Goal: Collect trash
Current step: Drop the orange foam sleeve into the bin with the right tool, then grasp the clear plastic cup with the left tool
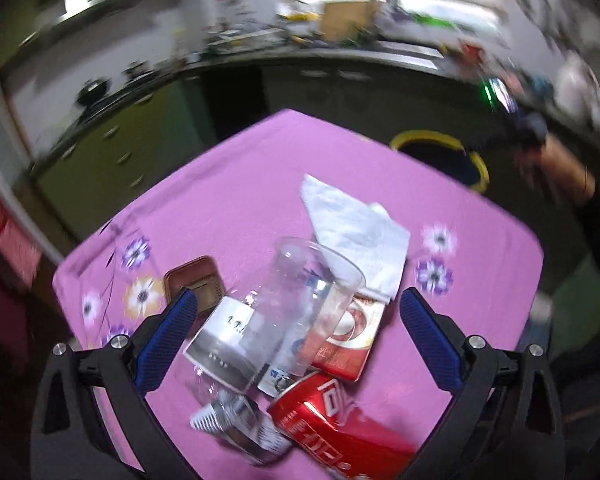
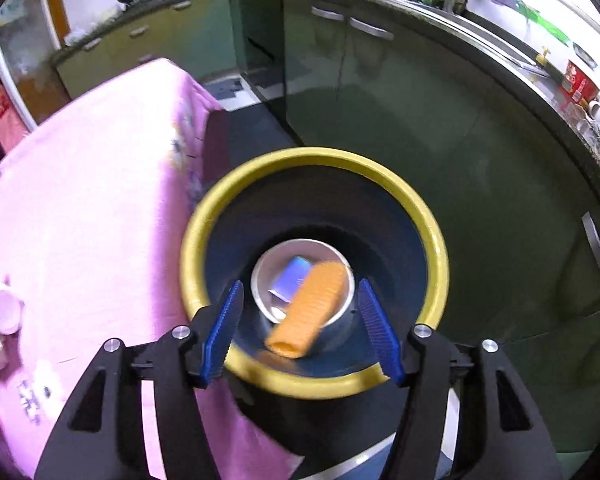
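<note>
My right hand-held gripper (image 2: 300,332), spread, drops an orange ribbed piece (image 2: 309,308) into the yellow-rimmed bin (image 2: 204,216); left hand-held gripper (image 1: 298,320), spread, must next pinch the clear cup (image 1: 304,300).

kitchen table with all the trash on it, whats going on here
A person with a gripper in each hand is clearing trash. The right gripper is open above the yellow-rimmed bin, where an orange ribbed cup is blurred just inside it. The left gripper is open over the pink tablecloth, around a clear plastic cup beside a red can and a tissue.
</note>
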The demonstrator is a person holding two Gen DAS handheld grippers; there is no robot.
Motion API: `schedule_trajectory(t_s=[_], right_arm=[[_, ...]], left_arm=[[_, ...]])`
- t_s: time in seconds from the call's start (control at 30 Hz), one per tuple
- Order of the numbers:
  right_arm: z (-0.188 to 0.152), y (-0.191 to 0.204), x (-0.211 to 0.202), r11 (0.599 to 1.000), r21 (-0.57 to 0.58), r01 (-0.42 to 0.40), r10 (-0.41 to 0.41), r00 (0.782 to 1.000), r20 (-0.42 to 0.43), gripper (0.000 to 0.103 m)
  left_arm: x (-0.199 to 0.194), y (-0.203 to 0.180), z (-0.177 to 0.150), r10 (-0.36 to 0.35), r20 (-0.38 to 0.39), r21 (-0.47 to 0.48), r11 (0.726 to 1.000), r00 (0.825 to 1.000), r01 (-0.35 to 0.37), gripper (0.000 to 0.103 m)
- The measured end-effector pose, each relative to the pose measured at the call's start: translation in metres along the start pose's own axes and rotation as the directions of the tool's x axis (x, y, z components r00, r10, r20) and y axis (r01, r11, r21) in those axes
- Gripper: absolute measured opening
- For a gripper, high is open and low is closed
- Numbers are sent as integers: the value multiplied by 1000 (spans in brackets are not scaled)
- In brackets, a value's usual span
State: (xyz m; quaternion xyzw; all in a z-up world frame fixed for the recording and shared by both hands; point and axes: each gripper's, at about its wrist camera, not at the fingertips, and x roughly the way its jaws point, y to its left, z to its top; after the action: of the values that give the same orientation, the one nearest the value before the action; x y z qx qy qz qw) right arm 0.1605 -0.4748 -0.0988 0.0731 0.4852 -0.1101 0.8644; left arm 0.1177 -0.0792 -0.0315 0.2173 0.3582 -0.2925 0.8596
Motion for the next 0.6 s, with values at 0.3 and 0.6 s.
schedule_trajectory(t_s=[0.3,0.6], right_arm=[[-17,31,-21,997,-47,-64,65,998,17,60],[-18,35,-22,996,-43,-82,82,997,12,60]], left_arm=[[44,16,11,-137,-95,93,985,986,146,96],[70,19,16,-228,-166,118,961,959,249,83]])
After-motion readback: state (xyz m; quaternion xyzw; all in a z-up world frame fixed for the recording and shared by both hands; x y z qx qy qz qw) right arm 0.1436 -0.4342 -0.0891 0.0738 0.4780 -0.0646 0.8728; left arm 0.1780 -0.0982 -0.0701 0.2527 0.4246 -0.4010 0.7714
